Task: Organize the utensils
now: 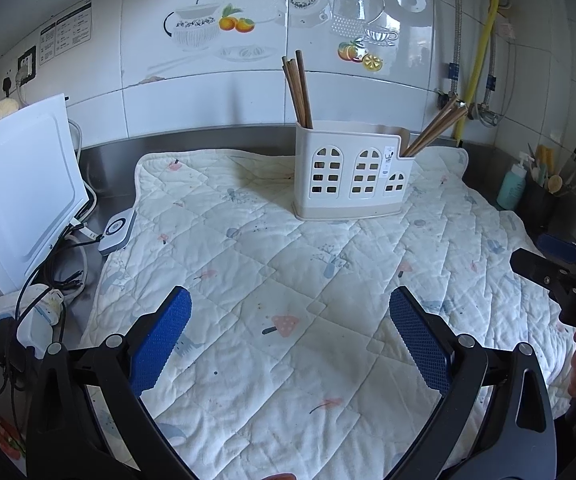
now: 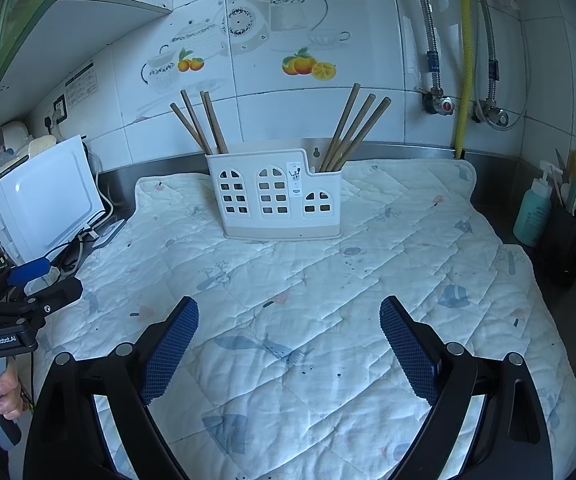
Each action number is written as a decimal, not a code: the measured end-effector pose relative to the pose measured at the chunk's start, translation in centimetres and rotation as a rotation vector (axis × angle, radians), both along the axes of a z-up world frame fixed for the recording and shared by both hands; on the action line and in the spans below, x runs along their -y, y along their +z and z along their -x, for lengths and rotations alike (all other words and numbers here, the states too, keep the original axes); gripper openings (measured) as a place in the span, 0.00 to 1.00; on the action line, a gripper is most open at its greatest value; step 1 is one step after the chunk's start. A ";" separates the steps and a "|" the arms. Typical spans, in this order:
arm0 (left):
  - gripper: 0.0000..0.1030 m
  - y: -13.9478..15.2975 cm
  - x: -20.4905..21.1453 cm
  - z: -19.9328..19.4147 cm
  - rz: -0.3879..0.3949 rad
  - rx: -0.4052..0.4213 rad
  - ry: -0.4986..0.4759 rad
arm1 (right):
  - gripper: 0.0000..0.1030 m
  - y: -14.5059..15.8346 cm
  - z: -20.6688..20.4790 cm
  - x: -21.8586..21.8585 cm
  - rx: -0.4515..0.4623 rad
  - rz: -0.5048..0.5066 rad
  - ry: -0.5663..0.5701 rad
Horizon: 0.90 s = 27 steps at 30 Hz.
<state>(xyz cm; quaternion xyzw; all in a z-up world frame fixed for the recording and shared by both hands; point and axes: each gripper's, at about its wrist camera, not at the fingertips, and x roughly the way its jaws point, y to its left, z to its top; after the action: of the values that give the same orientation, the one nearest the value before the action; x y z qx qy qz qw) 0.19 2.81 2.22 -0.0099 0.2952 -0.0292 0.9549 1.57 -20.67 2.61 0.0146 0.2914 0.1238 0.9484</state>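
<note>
A cream utensil holder (image 1: 348, 176) (image 2: 280, 196) with window cut-outs stands at the back of a quilted white mat (image 1: 288, 280) (image 2: 328, 300). Several brown chopsticks (image 1: 298, 88) (image 2: 200, 122) lean out of its tall left compartment. Another bunch of chopsticks (image 1: 436, 128) (image 2: 354, 132) leans right from its low right compartment. My left gripper (image 1: 290, 304) hovers open over the mat's front, well short of the holder, with nothing between its blue pads. My right gripper (image 2: 289, 312) is likewise open and empty above the mat. Each gripper shows at the other view's edge.
A white appliance (image 1: 16, 192) (image 2: 44, 196) with cables and a power strip (image 1: 20, 312) crowds the left side. At the right stand a teal bottle (image 2: 532, 212) and a dark pot of utensils (image 2: 568, 236). A tiled wall with hoses and valves rises behind the steel counter.
</note>
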 end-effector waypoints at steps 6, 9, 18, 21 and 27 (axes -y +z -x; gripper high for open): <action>0.95 0.1 0.0 0.0 0.002 0.002 -0.001 | 0.87 0.0 0.1 0.0 0.003 0.003 0.000; 0.95 0.1 0.0 0.0 0.001 0.002 0.001 | 0.87 0.0 0.1 0.0 0.000 0.001 -0.002; 0.95 0.1 0.1 -0.2 0.007 0.001 -0.003 | 0.87 0.0 0.0 -0.1 -0.001 0.003 0.002; 0.95 0.1 0.1 -0.2 0.007 0.002 -0.003 | 0.87 0.0 0.0 -0.1 -0.001 0.004 0.001; 0.95 0.1 0.1 -0.3 0.007 0.001 -0.002 | 0.87 0.0 0.0 -0.1 -0.002 0.005 0.002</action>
<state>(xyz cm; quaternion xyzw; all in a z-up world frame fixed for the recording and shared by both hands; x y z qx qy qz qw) 0.45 2.74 2.30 -0.0129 0.2945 -0.0314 0.9551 1.61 -20.56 2.59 0.0121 0.2927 0.1239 0.9481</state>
